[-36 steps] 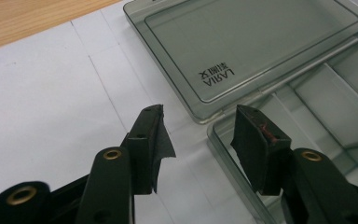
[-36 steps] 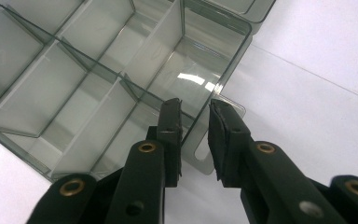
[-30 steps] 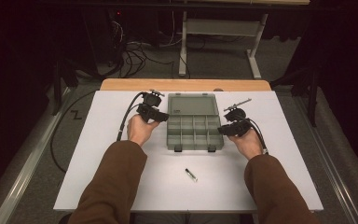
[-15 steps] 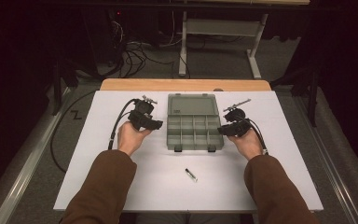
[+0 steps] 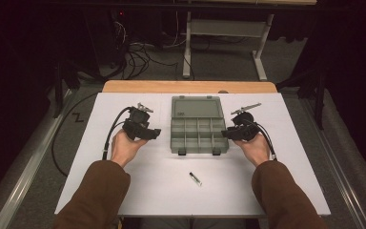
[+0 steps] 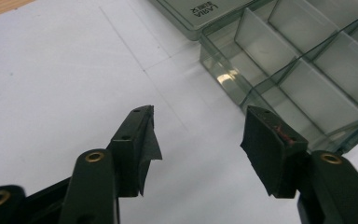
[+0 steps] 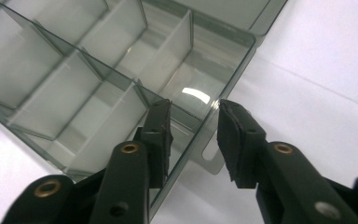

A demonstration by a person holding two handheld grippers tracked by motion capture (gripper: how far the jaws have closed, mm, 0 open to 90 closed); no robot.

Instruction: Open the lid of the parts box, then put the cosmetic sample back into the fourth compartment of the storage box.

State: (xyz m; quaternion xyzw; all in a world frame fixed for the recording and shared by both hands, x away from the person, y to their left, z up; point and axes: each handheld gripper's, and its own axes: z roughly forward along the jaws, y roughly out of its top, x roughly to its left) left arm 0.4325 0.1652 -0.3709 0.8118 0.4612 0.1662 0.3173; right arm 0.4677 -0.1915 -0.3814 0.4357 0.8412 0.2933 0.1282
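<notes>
The left gripper [image 5: 153,133] had been drawn away from the translucent grey plastic compartment box [image 5: 199,129], jaws opening, empty; the right gripper [image 7: 193,125] straddled its wall, jaws loosening.

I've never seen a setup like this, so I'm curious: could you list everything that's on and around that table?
Compartment box: one, clear grey-green, lid laid open flat, table centre, compartments look empty.
Small pen-like stick: one, black and white, near the front edge.
Table: one, white top, wooden strip along the far edge.
Cables: several, black, on the floor behind.
Metal frame: one, pale, behind the table.
Left gripper: one, black, apart from the box, jaws have just been opening, nothing between them.
Right gripper: one, black, jaws have just been opening, astride the box's wall.
Sleeves: two, brown.
</notes>
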